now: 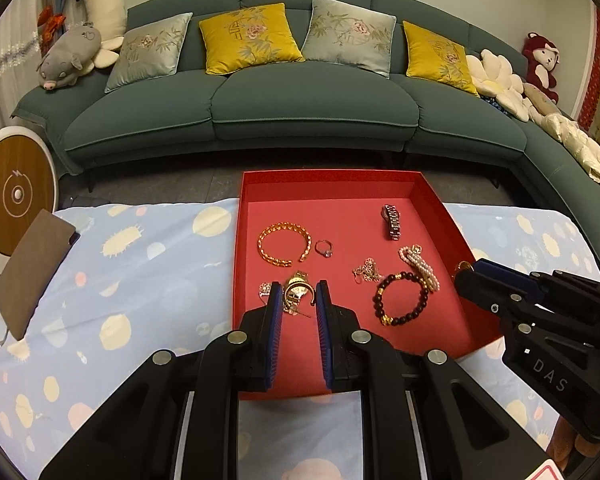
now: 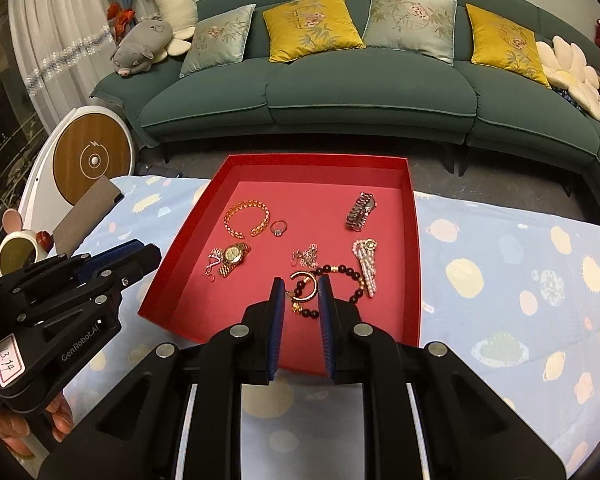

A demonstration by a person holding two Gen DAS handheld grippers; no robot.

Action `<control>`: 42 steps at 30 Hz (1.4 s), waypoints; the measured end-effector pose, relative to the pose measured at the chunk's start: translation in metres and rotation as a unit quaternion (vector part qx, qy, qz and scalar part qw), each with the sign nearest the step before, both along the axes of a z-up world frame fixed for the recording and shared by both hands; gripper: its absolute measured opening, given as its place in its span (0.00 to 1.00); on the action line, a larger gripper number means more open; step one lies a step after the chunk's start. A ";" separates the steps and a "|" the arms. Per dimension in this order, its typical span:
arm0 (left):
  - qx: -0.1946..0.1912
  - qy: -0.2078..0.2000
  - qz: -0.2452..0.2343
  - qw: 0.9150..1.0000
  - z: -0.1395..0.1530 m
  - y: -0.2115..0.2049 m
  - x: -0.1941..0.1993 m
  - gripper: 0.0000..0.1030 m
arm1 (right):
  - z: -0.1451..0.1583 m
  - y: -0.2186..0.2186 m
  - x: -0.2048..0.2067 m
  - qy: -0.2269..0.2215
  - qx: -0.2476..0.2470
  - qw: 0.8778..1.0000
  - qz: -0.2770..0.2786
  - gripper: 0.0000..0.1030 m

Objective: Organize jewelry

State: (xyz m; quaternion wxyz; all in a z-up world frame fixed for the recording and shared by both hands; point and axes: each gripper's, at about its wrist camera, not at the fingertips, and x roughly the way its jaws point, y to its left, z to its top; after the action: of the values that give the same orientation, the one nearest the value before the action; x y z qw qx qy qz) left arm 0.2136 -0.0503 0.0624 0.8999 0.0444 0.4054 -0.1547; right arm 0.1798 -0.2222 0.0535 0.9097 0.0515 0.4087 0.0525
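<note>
Inside the red tray [image 2: 414,240], near its front edge, the light, slippery dark bead bracelet [image 2: 342,270] lies loose; each hand-held gripper [image 1: 298,300] [image 2: 300,300] hovers slightly parted, holding nothing; pinch across its strand.

Left wrist view: close, angled down along its tongs [image 1: 298,294] onto tray [image 1: 436,196], sofa [image 1: 312,100] beyond. Right wrist view: same angle from the right. Shared: tray, tabletop [image 2: 500,264], sofa.
</note>
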 end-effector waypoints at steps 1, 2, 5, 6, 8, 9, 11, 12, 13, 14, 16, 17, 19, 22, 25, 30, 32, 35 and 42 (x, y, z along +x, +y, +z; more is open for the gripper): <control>0.000 0.000 0.001 1.000 -0.001 -0.002 0.005 0.13 | 0.000 0.001 0.005 -0.002 -0.003 1.000 0.000 0.16; 0.000 0.000 0.002 1.000 -0.002 -0.003 0.009 0.13 | -0.001 0.002 0.011 -0.004 -0.004 1.000 0.001 0.16; 0.002 -0.001 0.005 1.000 -0.005 -0.007 0.019 0.13 | -0.001 0.001 0.026 -0.011 -0.003 1.000 -0.002 0.16; 0.002 -0.001 0.006 1.000 -0.006 -0.008 0.023 0.13 | -0.002 0.001 0.030 -0.013 -0.003 1.000 -0.003 0.16; 0.004 -0.002 0.008 1.000 -0.008 -0.010 0.029 0.13 | -0.002 0.000 0.037 -0.016 -0.002 1.000 -0.006 0.16; 0.005 -0.002 0.009 1.000 -0.009 -0.011 0.032 0.13 | -0.003 -0.001 0.040 -0.017 -0.002 1.000 -0.007 0.16; 0.007 -0.002 0.011 1.000 -0.011 -0.013 0.037 0.13 | -0.003 -0.002 0.046 -0.018 -0.002 1.000 -0.008 0.16; 0.008 -0.002 0.011 1.000 -0.012 -0.013 0.040 0.13 | -0.003 -0.003 0.049 -0.019 -0.003 1.000 -0.010 0.16; 0.009 -0.002 0.012 1.000 -0.013 -0.013 0.042 0.13 | -0.003 -0.003 0.052 -0.020 -0.004 1.000 -0.010 0.16; 0.010 -0.002 0.013 1.000 -0.014 -0.014 0.044 0.13 | -0.004 -0.004 0.054 -0.021 -0.004 1.000 -0.011 0.16; 0.010 -0.002 0.015 1.000 -0.016 -0.014 0.049 0.13 | -0.004 -0.006 0.059 -0.021 -0.004 1.000 -0.012 0.16; 0.010 -0.001 0.017 1.000 -0.017 -0.014 0.051 0.13 | -0.005 -0.007 0.061 -0.021 -0.003 1.000 -0.014 0.16; 0.009 0.000 0.020 1.000 -0.018 -0.014 0.056 0.13 | -0.008 -0.010 0.066 -0.019 -0.002 1.000 -0.016 0.16; 0.007 0.001 0.027 1.000 -0.018 -0.013 0.063 0.13 | -0.013 -0.013 0.073 -0.013 0.003 1.000 -0.020 0.16; 0.005 0.000 0.031 1.000 -0.017 -0.013 0.070 0.13 | -0.018 -0.014 0.081 -0.006 0.009 1.000 -0.024 0.16; 0.005 0.003 0.034 0.999 -0.020 -0.016 0.077 0.14 | -0.029 -0.013 0.093 0.005 0.016 1.000 -0.026 0.16; 0.007 0.007 0.033 0.999 -0.025 -0.017 0.079 0.14 | -0.034 -0.011 0.095 0.009 0.016 1.000 -0.026 0.16; 0.015 0.010 0.033 0.999 -0.030 -0.018 0.079 0.14 | -0.040 -0.009 0.098 0.015 0.015 1.000 -0.023 0.16; 0.024 0.006 0.038 0.999 -0.035 -0.016 0.077 0.16 | -0.046 -0.010 0.100 0.017 0.014 0.999 -0.031 0.17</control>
State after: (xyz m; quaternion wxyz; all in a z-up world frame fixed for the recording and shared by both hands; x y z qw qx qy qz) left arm 0.2909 -0.0667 0.0270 0.9011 0.0495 0.4162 -0.1108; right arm 0.2799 -0.2322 0.0077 0.9030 0.0780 0.4215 0.0296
